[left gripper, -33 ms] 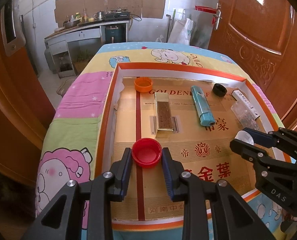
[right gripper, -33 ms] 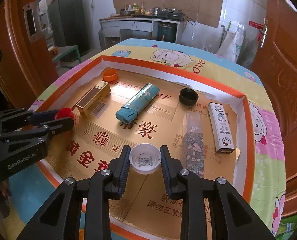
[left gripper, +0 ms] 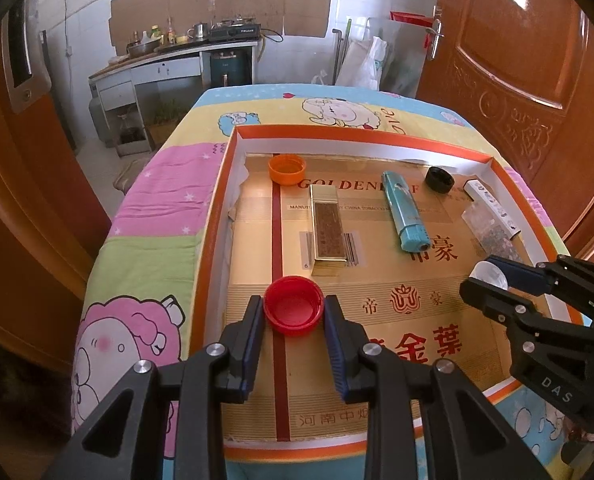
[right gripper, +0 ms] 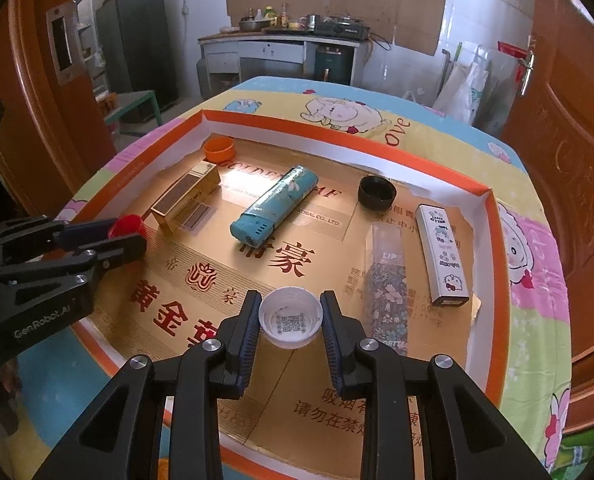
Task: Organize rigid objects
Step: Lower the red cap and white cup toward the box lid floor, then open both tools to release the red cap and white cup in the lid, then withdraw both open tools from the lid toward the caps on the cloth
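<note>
The work area is a shallow orange-rimmed cardboard tray (left gripper: 377, 136) lying flat on a table covered by a cartoon-print cloth (left gripper: 157, 208); its raised walls keep the loose items contained. Inside, the long items lie roughly parallel, pointing from the near edge to the far wall: a gold rectangular box (left gripper: 328, 236) at the left, a teal lighter (left gripper: 404, 212) at the centre, then a clear floral tube (right gripper: 387, 284) and a white cartoon-print box (right gripper: 443, 256) side by side at the right wall. An orange cap (left gripper: 286, 168) and a black cap (left gripper: 439, 179) sit open side up near the far wall, which suggests the caps are collected in that row. The left gripper (left gripper: 294, 312) has its pads closed against the sides of a red cap (left gripper: 294, 311) near the tray's front left. The right gripper (right gripper: 291, 318) likewise clamps a white cap (right gripper: 291, 317), open side up, at the front centre. Gripping across the diameter holds each cap level for transfer, probably toward the far row.
</note>
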Demonstrator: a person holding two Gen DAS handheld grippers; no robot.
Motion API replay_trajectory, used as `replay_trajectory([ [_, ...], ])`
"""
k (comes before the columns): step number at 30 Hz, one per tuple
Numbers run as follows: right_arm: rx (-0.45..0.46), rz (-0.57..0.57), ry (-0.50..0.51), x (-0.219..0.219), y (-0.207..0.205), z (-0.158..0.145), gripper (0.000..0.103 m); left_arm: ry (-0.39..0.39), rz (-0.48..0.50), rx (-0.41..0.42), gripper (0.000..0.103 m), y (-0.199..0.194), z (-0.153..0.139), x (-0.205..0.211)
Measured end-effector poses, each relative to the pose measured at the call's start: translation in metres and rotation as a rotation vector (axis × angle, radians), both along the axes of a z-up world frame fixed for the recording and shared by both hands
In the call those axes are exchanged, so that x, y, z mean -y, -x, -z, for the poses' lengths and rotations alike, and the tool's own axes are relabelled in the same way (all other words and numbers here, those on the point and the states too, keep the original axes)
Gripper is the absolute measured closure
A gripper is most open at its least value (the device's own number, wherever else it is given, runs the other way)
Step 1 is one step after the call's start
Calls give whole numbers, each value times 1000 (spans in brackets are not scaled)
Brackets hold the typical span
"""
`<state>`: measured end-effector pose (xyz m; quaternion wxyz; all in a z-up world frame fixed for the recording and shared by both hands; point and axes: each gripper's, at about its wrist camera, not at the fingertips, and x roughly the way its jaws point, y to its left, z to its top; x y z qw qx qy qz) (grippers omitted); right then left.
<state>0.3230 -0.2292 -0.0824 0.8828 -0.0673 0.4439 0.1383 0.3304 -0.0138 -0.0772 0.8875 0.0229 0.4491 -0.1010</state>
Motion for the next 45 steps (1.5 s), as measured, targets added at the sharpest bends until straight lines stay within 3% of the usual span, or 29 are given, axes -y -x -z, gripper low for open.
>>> replay_trajectory([
  [5, -2, 5, -2, 2, -1, 2, 71, 12, 3, -2, 72, 0, 0, 0],
  [9, 2, 7, -3, 2, -1, 2, 60, 17, 10, -1, 71, 1, 0, 0],
  [17, 31, 14, -26, 6, 2, -6, 60, 48, -5, 6, 69, 2, -4, -7],
  [34, 131, 73, -102, 21, 22, -43, 60, 96, -4, 148, 69, 32, -39, -9],
  [45, 163, 87, -101, 22, 66, -72, 60, 114, 21, 226, 69, 85, -72, -8],
])
